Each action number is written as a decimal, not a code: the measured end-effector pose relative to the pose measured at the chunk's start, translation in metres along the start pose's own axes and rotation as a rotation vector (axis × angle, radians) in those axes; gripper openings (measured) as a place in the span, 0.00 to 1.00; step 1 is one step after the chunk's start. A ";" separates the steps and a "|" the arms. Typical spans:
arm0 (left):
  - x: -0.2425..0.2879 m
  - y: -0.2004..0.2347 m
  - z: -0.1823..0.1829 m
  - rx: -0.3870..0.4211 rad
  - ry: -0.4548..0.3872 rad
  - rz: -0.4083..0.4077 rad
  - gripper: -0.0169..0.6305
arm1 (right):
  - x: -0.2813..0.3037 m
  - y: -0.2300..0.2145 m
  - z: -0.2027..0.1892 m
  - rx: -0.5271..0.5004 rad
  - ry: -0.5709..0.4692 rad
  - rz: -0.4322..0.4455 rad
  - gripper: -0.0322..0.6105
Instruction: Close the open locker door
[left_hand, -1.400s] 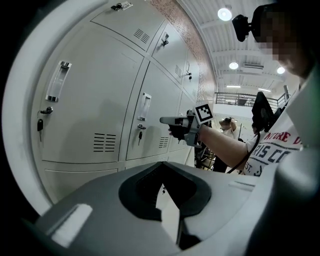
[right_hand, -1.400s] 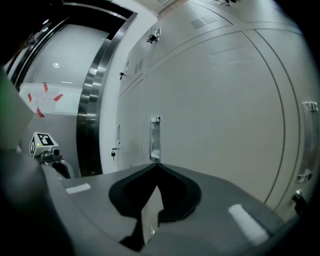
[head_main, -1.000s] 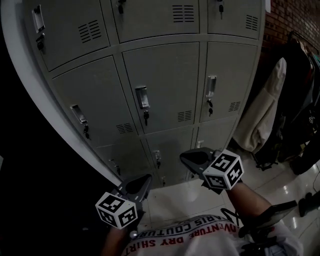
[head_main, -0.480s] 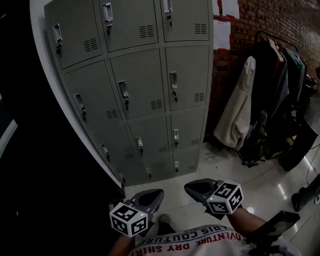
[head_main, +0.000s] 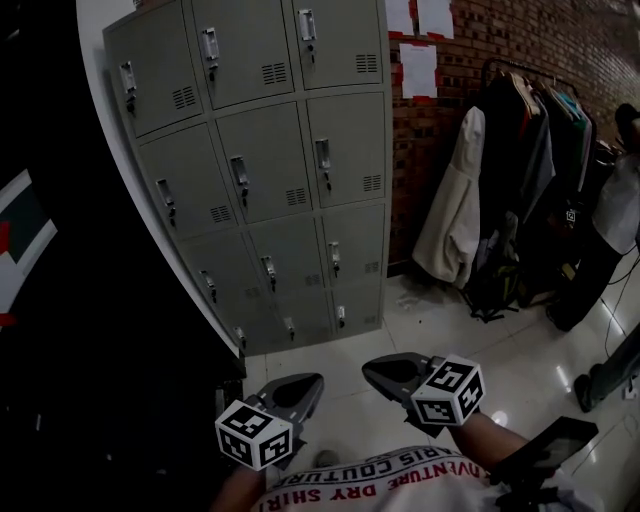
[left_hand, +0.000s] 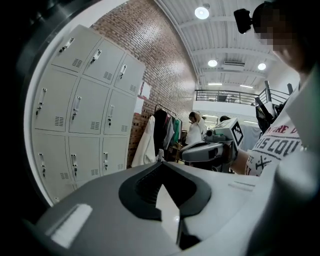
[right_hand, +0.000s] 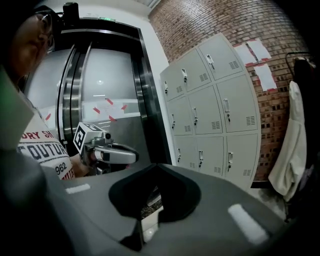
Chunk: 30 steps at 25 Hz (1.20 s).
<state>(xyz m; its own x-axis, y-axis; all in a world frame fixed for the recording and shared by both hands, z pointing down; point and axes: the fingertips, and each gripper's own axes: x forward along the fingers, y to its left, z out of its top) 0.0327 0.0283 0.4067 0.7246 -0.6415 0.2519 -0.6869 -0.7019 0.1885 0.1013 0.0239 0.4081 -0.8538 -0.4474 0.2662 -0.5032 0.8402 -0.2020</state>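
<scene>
I held the left gripper (head_main: 305, 386) and right gripper (head_main: 376, 371) low, well back from the lockers (head_main: 260, 170). Both were pressed together and empty, since no door on the lockers looked open.

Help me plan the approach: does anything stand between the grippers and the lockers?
Nothing visible does. Bare floor lies between the left gripper, the right gripper and the lockers; the coats hang off to the right. Every visible door looks shut.

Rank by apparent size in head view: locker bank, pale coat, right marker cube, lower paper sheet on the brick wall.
1. locker bank
2. pale coat
3. right marker cube, larger only through nearness to the camera
4. lower paper sheet
</scene>
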 end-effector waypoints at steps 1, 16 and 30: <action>-0.003 -0.007 0.000 0.005 0.001 0.003 0.03 | -0.005 0.005 -0.001 -0.001 -0.003 0.004 0.04; -0.033 -0.042 -0.013 0.017 -0.008 0.024 0.03 | -0.017 0.054 -0.020 -0.012 0.005 0.068 0.04; -0.032 -0.036 -0.007 0.029 -0.020 0.007 0.03 | -0.012 0.051 -0.013 0.001 -0.015 0.058 0.05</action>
<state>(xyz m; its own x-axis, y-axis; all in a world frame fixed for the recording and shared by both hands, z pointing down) 0.0341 0.0762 0.3988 0.7208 -0.6524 0.2343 -0.6904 -0.7057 0.1589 0.0870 0.0762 0.4068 -0.8835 -0.4025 0.2395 -0.4529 0.8645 -0.2179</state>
